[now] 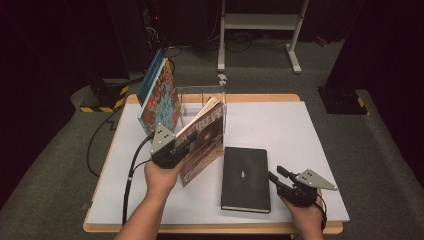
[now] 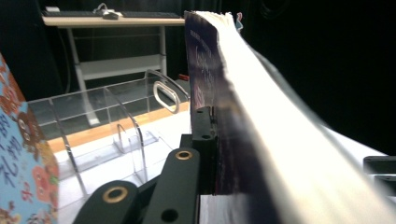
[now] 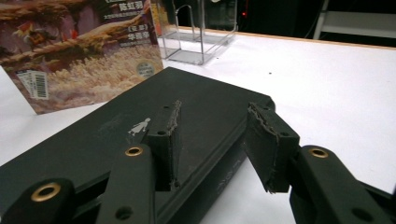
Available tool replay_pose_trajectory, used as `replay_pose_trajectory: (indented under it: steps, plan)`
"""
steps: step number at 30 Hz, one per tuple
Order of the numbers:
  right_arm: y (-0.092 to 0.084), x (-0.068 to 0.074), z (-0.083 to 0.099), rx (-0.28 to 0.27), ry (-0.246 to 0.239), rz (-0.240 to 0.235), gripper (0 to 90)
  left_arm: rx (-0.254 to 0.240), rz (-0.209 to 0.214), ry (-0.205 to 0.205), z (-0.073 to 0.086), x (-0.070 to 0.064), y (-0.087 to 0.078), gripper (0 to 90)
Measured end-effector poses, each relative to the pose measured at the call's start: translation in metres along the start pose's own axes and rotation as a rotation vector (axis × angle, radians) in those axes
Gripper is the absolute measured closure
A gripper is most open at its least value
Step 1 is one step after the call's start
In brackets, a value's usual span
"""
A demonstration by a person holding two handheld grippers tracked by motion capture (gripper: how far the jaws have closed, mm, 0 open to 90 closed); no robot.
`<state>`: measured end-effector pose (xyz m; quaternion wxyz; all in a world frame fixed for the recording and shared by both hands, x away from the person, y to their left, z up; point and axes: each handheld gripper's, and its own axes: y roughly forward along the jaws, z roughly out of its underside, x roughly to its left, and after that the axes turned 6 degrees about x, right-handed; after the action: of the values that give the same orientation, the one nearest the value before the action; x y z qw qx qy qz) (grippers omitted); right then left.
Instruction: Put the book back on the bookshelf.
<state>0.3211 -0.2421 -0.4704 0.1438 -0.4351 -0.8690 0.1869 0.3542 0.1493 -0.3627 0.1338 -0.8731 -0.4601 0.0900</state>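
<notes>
- Fingers of my right gripper (image 1: 278, 174) stand partly apart and grip nothing, hovering just beside the near right corner of the black notebook (image 1: 245, 178), which lies flat on the white desk (image 1: 280, 125) with its long axis running away from me.
- Paperback book (image 1: 202, 142) sits clamped in my left gripper (image 1: 182, 145), fingers closed tight on its lower spine edge; it stands tilted, pages fanning at the top.
- Clear acrylic book rack (image 1: 200, 97) waits just behind the paperback, so my left hand is the nearer one, and the next move looks like a short push forward into an open slot.
- Colourful picture book (image 1: 159, 97) already leans at the rack's left end.
- Hidden from me: the far finger of my left gripper behind the pages, and which divider slot lines up with the book.
</notes>
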Motion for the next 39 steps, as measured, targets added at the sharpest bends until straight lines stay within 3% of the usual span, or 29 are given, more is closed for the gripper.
replay_pose_trajectory:
  steps: [8,12,20,31,39]
  plan:
    - [-0.001,-0.008,0.001,-0.018,0.027,-0.03,57.0,-0.035,-0.081,0.026,-0.006,-0.004,-0.003,83.9]
    - [-0.006,-0.011,0.001,-0.04,0.037,-0.031,57.4,-0.065,-0.118,0.017,-0.016,0.004,-0.012,84.0]
    - [-0.01,-0.013,0.0,-0.058,0.056,-0.031,57.6,-0.062,-0.214,0.009,-0.025,0.02,-0.017,83.9]
    - [-0.011,-0.011,-0.002,-0.064,0.05,-0.037,57.9,-0.045,-0.316,0.001,-0.028,0.037,0.003,83.9]
    - [-0.009,-0.009,-0.003,-0.073,0.044,-0.051,58.0,-0.027,-0.36,-0.044,-0.032,0.044,0.025,83.9]
